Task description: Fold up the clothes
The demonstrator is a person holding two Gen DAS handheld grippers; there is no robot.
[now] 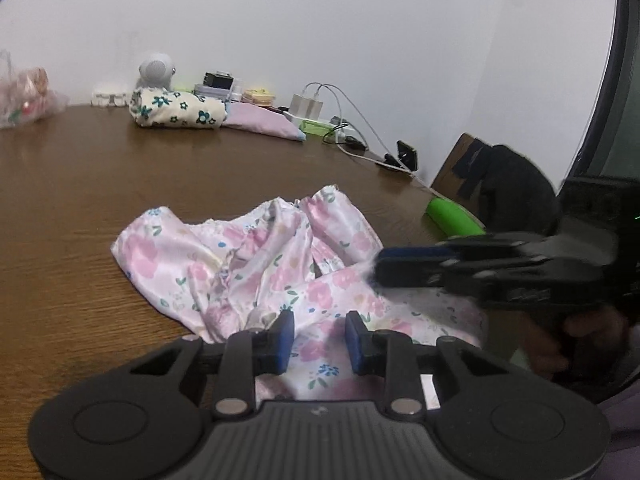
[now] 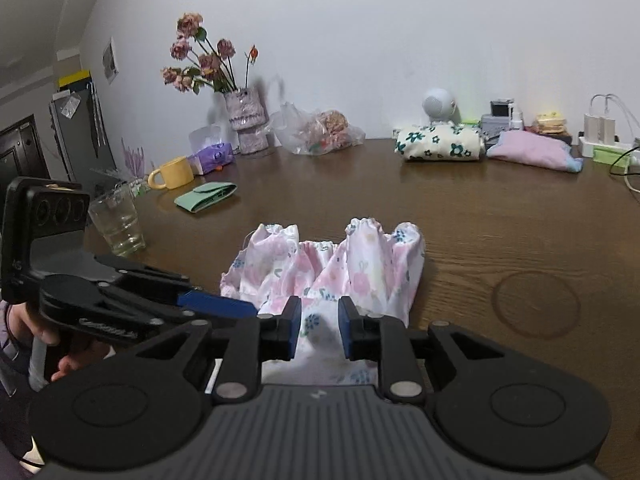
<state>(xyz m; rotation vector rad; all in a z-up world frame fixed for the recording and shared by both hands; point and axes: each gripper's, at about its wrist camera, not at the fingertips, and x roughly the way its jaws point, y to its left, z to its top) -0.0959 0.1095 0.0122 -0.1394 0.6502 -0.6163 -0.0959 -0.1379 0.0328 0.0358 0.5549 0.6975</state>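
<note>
Right now your pink flowered garment lies crumpled on the brown table, at its near edge, with the gathered hems bunched up on the far side and the rest of the cloth running back under both grippers.

Your left gripper sits low over the near part of the cloth. Its blue pads stand a little apart with fabric showing in the gap, and I cannot tell whether they pinch any of it. In the right wrist view the same gripper comes in from the left, its blue tip resting against the left edge of the garment.

Your right gripper is likewise narrowed but not fully closed, with cloth visible between and beneath its pads; whether it holds a fold is unclear. From the left wrist view it reaches in from the right, blurred, its tip touching the cloth.

Along the far wall you have a folded cream cloth with dark flowers and, just beside it, a folded pink cloth. Well to the left stand a vase of dried roses, a yellow mug, a green pouch and a drinking glass.
</note>
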